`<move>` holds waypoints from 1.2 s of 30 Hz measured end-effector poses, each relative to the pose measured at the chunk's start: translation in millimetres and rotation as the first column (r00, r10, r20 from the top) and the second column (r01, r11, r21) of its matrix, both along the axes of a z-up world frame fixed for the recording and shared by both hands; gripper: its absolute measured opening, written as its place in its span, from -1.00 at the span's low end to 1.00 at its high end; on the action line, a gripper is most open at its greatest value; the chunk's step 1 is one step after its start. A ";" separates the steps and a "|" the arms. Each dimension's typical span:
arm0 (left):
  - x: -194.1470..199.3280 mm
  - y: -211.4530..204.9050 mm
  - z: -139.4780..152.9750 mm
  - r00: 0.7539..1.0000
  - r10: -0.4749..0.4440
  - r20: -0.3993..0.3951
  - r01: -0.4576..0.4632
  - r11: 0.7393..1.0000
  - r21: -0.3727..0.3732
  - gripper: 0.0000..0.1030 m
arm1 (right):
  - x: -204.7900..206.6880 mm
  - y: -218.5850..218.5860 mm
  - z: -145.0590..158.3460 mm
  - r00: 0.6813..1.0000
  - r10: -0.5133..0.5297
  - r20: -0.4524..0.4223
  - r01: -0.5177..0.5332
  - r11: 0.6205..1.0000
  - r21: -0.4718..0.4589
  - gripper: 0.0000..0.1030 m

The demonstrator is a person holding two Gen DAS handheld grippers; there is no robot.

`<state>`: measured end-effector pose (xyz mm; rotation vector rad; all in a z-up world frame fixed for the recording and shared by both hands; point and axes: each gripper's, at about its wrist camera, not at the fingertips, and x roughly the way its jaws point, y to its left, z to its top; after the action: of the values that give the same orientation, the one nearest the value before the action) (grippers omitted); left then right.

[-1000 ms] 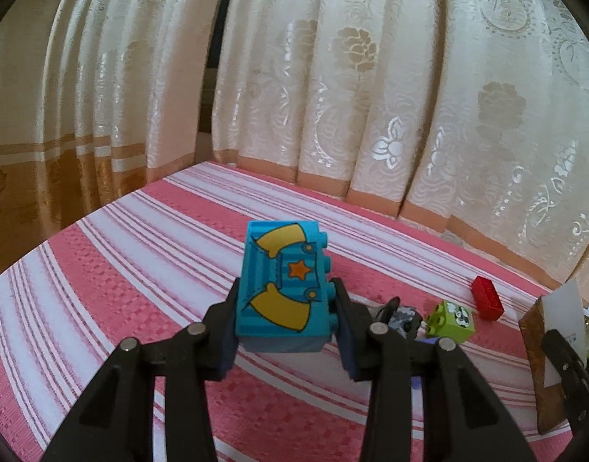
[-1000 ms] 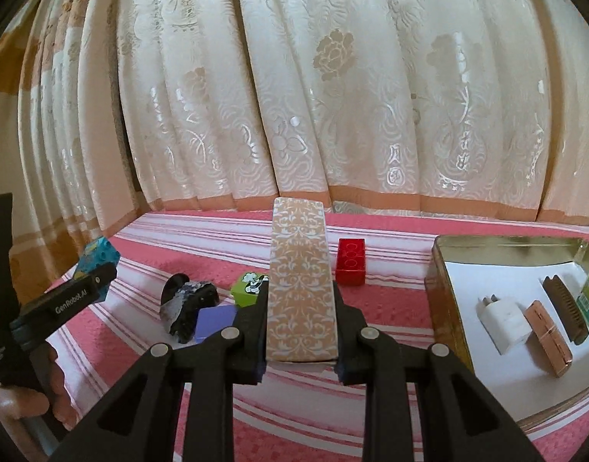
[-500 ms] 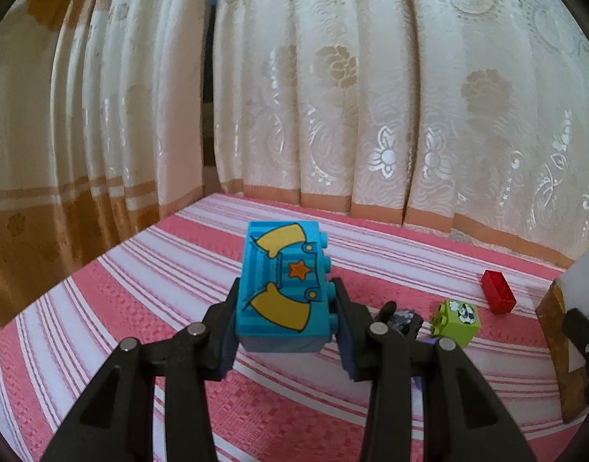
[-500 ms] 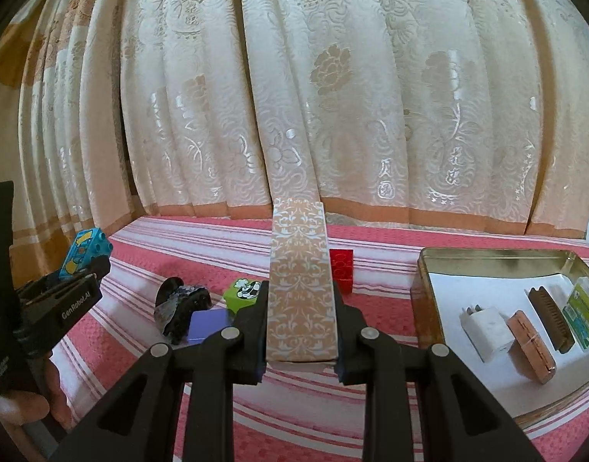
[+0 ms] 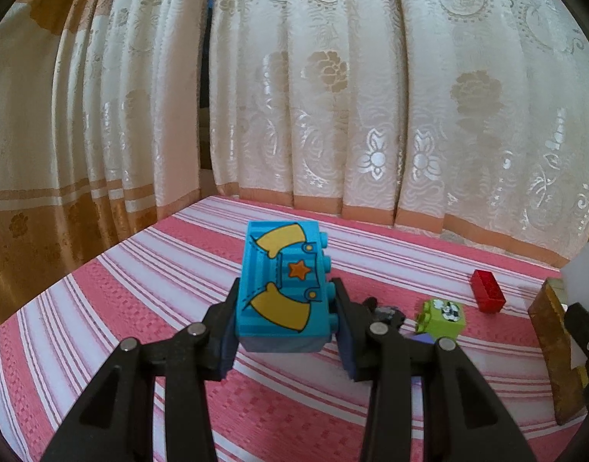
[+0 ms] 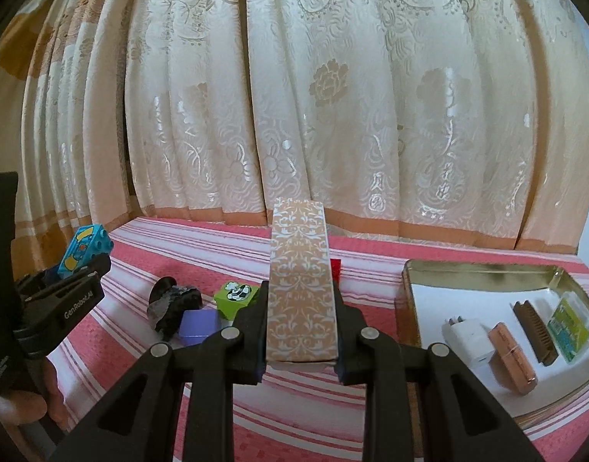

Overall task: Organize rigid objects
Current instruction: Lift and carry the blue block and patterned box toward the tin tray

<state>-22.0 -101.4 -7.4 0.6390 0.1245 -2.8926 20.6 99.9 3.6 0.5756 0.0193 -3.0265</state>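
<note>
left gripper (image 5: pixel 285 323): jaws clamped on blue block (image 5: pixel 283 288) | right gripper (image 6: pixel 300 323): jaws clamped on patterned box (image 6: pixel 300 285) | tin tray (image 6: pixel 483 271) at 3 o'clock

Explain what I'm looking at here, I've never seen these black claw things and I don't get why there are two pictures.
Each picture comes from a small wide-angle camera mounted on a hand-held gripper, looking forward along its two black fingers. A person holds one gripper in each hand; there is no robot.

In the left wrist view, the left gripper is clamped on a blue toy brick printed with yellow shapes and an orange star. In the right wrist view, the right gripper is clamped on a long patterned box.

Below lies a pink striped cloth, with cream curtains behind. On the cloth sit a green brick, a purple block, a dark crumpled object and a red brick. To the right, a shallow metal tin holds a white charger, a copper-coloured bar, a brown comb-like piece and a green packet.
</note>
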 end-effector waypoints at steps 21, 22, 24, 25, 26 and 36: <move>15.2 48.2 1.7 0.997 -0.076 -0.004 0.076 0.997 0.003 -0.20 | 17.6 33.7 1.8 0.998 -0.047 -0.030 0.048 0.998 0.041 -0.46; 15.4 50.7 1.8 0.997 -0.080 -0.004 0.080 0.997 0.001 -0.20 | 18.1 35.4 2.1 0.998 -0.049 -0.032 0.051 0.998 0.041 -0.46; 16.1 56.2 1.9 0.996 -0.090 -0.003 0.090 0.996 0.000 -0.20 | 19.8 39.6 2.7 0.998 -0.056 -0.035 0.058 0.997 0.041 -0.46; 16.5 58.7 1.9 0.995 -0.095 -0.003 0.095 0.995 0.000 -0.20 | 20.3 41.5 3.1 0.998 -0.059 -0.036 0.060 0.997 0.041 -0.46; 16.9 62.2 1.8 0.995 -0.102 -0.002 0.102 0.995 0.002 -0.20 | 21.1 43.9 3.6 0.997 -0.062 -0.038 0.064 0.997 0.040 -0.46; 20.4 95.5 4.6 0.987 -0.162 -0.009 0.162 0.987 0.004 -0.20 | 28.3 69.3 7.9 0.993 -0.107 -0.057 0.110 0.993 0.048 -0.46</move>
<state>-1.6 -5.9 -2.8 0.6674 0.0835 -3.0515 48.8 169.3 11.5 0.5148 0.0696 -3.1550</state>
